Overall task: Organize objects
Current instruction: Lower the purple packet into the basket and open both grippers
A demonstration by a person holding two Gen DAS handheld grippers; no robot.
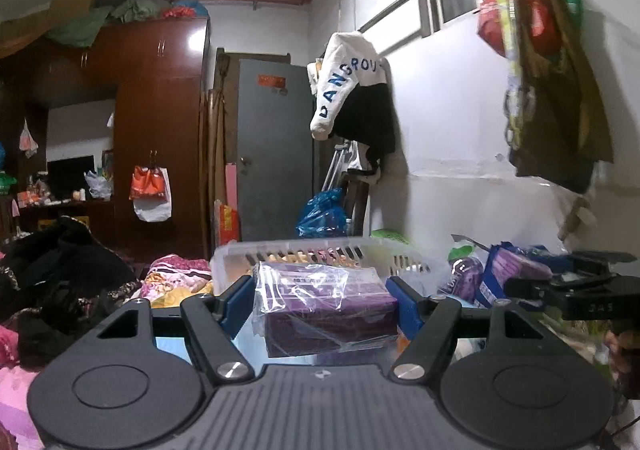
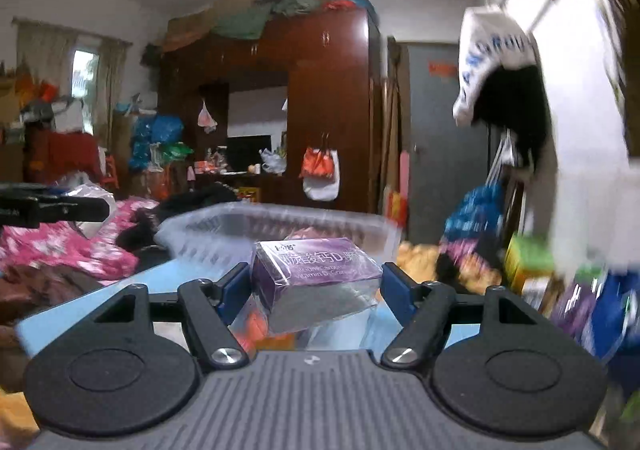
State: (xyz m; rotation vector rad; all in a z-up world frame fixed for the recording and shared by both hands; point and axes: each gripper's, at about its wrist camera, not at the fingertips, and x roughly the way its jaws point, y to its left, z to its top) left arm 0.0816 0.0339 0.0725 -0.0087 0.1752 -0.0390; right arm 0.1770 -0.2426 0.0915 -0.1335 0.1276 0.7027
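A purple box in clear plastic wrap [image 1: 328, 314] sits between the blue pads of my left gripper [image 1: 320, 290], which is shut on it and holds it off the surface. My right gripper [image 2: 314, 282] is shut on a second purple box [image 2: 316, 270] with white lettering, also wrapped in film and also held up. A clear slotted plastic basket [image 1: 304, 250] stands just beyond both boxes, and its rim [image 2: 240, 226] is blurred in the right wrist view. The right gripper's body [image 1: 560, 286] shows at the right edge, and the left gripper's body [image 2: 52, 206] at the left edge.
Purple and blue packets [image 1: 500, 274] lie to the right of the basket by the wall. A light blue tabletop [image 2: 100, 298] is below. Pink bedding [image 2: 60, 246] and black clothes [image 1: 60, 274] lie to the left. Clothes [image 1: 352, 98] and bags [image 1: 552, 90] hang from a rail overhead.
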